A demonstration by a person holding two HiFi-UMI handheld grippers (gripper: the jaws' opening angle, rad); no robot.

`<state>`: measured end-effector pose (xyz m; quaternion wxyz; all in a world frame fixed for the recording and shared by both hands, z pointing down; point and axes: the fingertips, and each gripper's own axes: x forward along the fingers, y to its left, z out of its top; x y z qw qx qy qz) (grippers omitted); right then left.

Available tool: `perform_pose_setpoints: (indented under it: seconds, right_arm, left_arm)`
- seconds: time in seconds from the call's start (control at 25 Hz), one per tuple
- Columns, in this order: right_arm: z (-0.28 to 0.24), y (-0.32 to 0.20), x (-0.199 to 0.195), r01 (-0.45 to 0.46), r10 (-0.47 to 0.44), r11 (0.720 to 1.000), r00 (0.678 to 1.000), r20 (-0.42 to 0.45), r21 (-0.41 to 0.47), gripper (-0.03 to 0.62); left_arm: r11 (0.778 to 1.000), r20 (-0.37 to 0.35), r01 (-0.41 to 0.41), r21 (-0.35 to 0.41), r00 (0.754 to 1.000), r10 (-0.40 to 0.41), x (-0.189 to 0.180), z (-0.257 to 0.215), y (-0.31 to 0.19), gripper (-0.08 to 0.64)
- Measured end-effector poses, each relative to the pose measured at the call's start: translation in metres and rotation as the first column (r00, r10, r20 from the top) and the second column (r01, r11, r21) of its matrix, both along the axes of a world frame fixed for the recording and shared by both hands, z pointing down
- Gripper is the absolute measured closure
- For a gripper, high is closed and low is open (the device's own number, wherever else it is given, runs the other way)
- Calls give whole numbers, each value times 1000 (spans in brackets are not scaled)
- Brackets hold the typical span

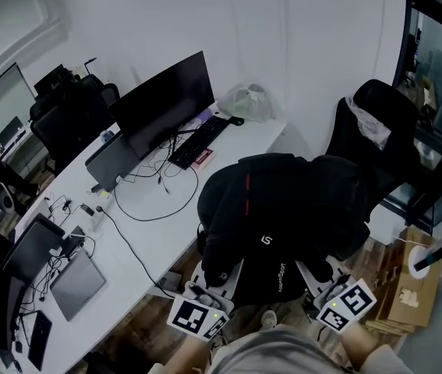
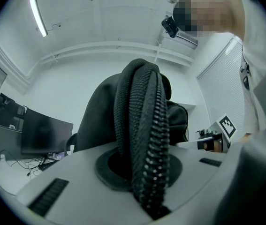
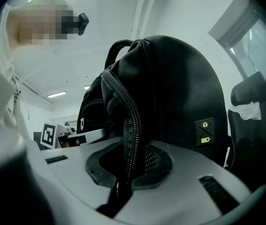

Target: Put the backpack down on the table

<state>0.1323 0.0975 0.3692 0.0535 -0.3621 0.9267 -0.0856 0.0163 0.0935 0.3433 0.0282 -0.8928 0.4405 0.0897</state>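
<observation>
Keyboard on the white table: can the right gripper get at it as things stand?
Probably not. The right gripper is shut on the black backpack, as is the left gripper, and the bag hangs between it and the keyboard on the white table.

white wall point(image 1: 298, 37) | wood floor point(image 1: 135, 329) | black office chair point(image 1: 384, 100) — window point(image 1: 439, 68) beside | ceiling strip light point(image 2: 38, 16)

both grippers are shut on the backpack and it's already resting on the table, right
Not resting on the table. The head view shows the backpack held up beside the table, off its edge. The left gripper and right gripper are indeed shut on it.
</observation>
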Motion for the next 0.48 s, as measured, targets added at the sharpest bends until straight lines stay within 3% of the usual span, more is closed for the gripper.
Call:
perform_pose_setpoints:
  seconds: [0.48]
  right_arm:
    - [-4, -71, 20, 71, -71, 997, 997, 7, 18, 566]
  left_arm:
    - [997, -2, 73, 13, 997, -73, 20, -3, -62, 538]
